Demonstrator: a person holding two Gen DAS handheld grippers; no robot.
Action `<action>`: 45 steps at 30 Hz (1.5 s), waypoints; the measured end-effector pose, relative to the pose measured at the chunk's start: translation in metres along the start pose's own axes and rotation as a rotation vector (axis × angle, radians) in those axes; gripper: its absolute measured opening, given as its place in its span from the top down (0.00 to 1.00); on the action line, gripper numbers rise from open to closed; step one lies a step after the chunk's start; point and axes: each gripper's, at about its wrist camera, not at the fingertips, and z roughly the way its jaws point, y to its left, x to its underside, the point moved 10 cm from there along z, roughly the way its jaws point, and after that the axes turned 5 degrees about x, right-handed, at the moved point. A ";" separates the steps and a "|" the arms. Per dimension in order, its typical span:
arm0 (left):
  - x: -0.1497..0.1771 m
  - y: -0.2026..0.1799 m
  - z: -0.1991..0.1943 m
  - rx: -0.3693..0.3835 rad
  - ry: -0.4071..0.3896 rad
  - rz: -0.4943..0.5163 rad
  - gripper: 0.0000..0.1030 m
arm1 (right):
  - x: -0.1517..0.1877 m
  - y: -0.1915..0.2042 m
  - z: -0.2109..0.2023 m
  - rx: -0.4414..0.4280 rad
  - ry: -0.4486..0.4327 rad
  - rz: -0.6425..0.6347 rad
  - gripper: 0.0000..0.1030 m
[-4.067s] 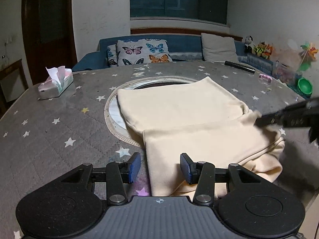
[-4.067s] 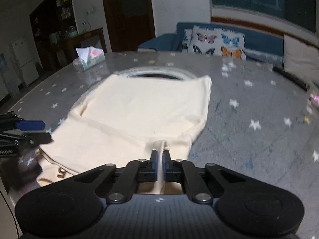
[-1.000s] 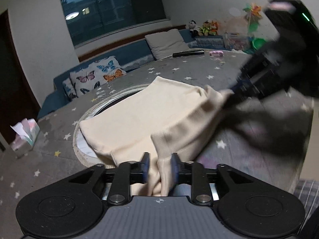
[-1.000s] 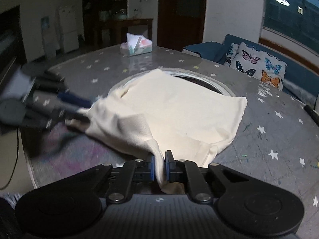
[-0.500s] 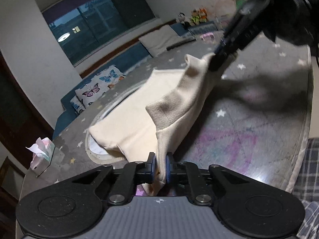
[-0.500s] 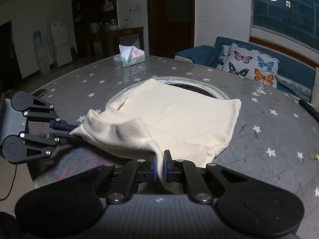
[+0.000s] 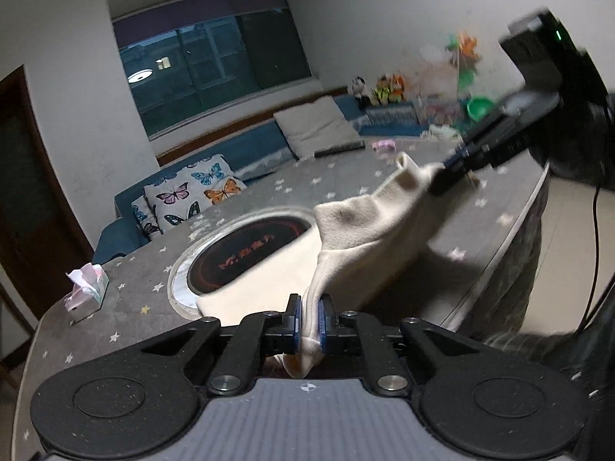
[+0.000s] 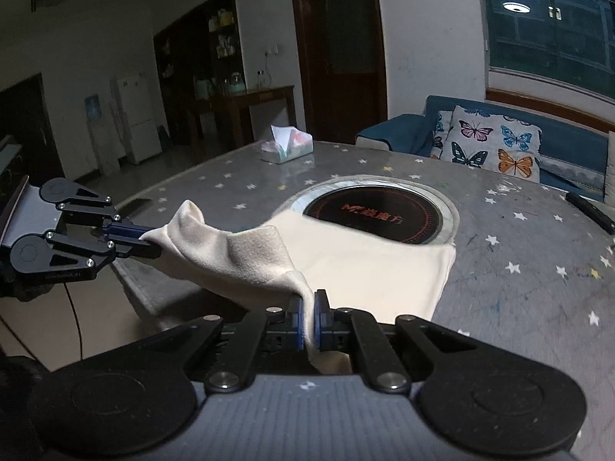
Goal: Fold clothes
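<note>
A cream garment (image 7: 365,226) (image 8: 369,265) hangs stretched between both grippers, its far part still lying on the grey star-patterned table (image 8: 519,269). My left gripper (image 7: 308,324) is shut on one corner of it; it also shows in the right wrist view (image 8: 148,239) at the left. My right gripper (image 8: 308,320) is shut on the other corner; it also shows in the left wrist view (image 7: 442,176) at the upper right. Both hold the near edge lifted above the table's front edge.
A round black hotplate (image 8: 374,217) (image 7: 251,251) is set in the table's middle, now uncovered. A tissue box (image 8: 286,146) (image 7: 86,294) stands at the far left side. A dark remote (image 8: 592,211) lies at the right. A sofa with butterfly cushions (image 7: 188,196) is behind.
Both grippers have pulled the garment's near edge up and back toward the table's front. The garment slid off the hotplate, which now shows.
</note>
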 end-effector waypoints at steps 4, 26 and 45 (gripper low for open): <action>-0.015 0.010 0.006 -0.011 -0.034 -0.027 0.91 | -0.003 0.002 -0.014 0.003 -0.016 0.019 0.96; 0.024 0.134 0.181 -0.098 0.209 -0.175 0.88 | -0.016 -0.094 0.183 0.089 0.189 0.220 0.86; -0.013 0.088 0.197 0.039 0.185 -0.220 0.88 | -0.033 -0.059 0.191 0.081 0.175 0.116 0.78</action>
